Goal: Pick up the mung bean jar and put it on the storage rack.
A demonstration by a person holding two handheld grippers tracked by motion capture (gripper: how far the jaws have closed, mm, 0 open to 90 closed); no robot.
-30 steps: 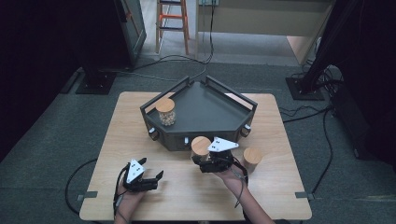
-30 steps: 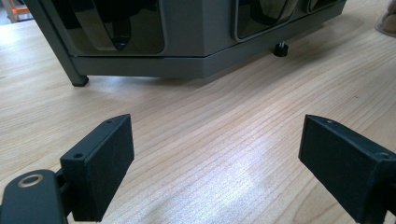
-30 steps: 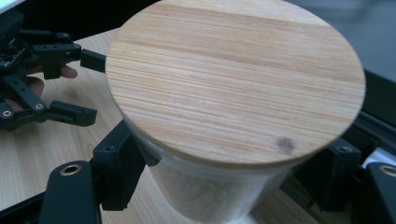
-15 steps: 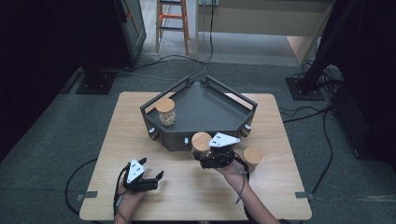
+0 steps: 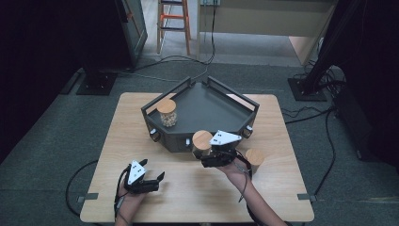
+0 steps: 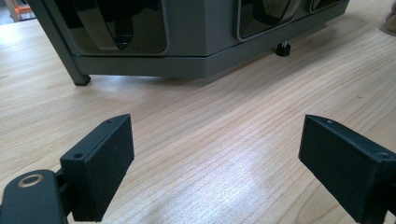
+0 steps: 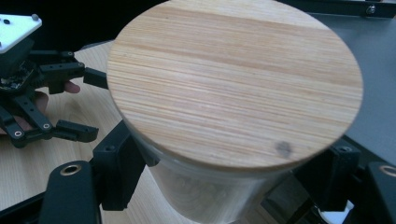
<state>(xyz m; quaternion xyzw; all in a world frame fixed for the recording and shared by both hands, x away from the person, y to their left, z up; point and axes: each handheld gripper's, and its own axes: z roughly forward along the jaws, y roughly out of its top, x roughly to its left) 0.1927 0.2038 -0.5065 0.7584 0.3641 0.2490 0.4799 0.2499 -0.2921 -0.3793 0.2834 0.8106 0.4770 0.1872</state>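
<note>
Beside the front wall of the dark tray (image 5: 235, 107), a glass jar (image 5: 201, 143) with a wooden lid is gripped by the jaws of the right gripper (image 7: 224, 182), raised above the bench (image 5: 197, 193). Near the bench's front edge, the left gripper (image 6: 212, 163) is held with jaws wide apart, nothing between them.

A dark grey angular metal tray (image 5: 226, 106) is set at the middle of the light wooden tabletop (image 5: 188, 197), toward its far edge. A glass jar with a wooden lid (image 5: 167, 112) is placed inside the tray at its left. A second glass jar with a round wooden lid (image 5: 202, 143) is located just before the tray's front wall, between the jaws of the right claw (image 5: 205, 162). A third wooden-lidded jar (image 5: 254, 159) is found on the tabletop to the right of it. The left claw (image 5: 157, 179) is positioned near the front left, well apart from the tray.
</note>
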